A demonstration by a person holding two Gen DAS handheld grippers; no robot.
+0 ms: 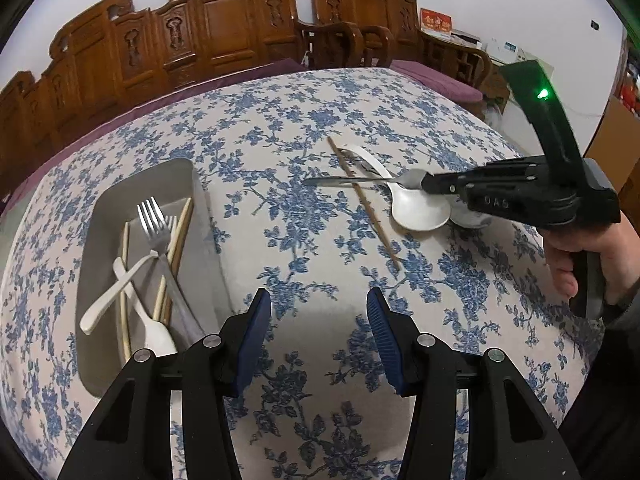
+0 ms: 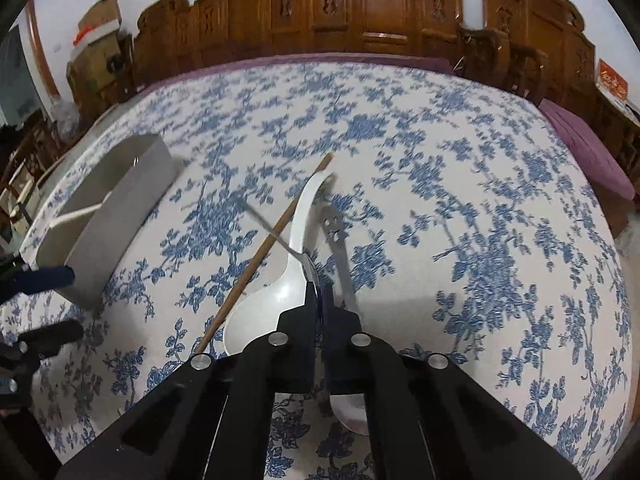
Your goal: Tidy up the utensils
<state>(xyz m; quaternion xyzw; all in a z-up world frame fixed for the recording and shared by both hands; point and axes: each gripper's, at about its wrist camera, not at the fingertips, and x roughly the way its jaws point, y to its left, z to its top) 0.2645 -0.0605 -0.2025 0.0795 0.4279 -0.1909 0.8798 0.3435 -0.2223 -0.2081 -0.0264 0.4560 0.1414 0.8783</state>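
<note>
My right gripper [image 2: 320,292] is shut on a thin metal utensil [image 2: 276,236] just above the table; its slim handle sticks out ahead. In the left wrist view the same right gripper [image 1: 430,185] holds that metal utensil [image 1: 348,179] level over a small pile. In the pile lie a white ceramic spoon [image 1: 420,210] [image 2: 298,232], a brown chopstick [image 1: 366,206] [image 2: 256,264] and a second metal spoon [image 2: 338,236]. My left gripper [image 1: 320,320] is open over bare cloth, right of a grey tray [image 1: 100,220] holding forks, chopsticks and white spoons.
The table wears a blue-flowered white cloth [image 1: 304,92]. Carved wooden chairs [image 1: 224,28] line its far side. The grey tray [image 2: 120,216] stands to the left of the pile. A person's hand [image 1: 592,252] grips the right tool's handle.
</note>
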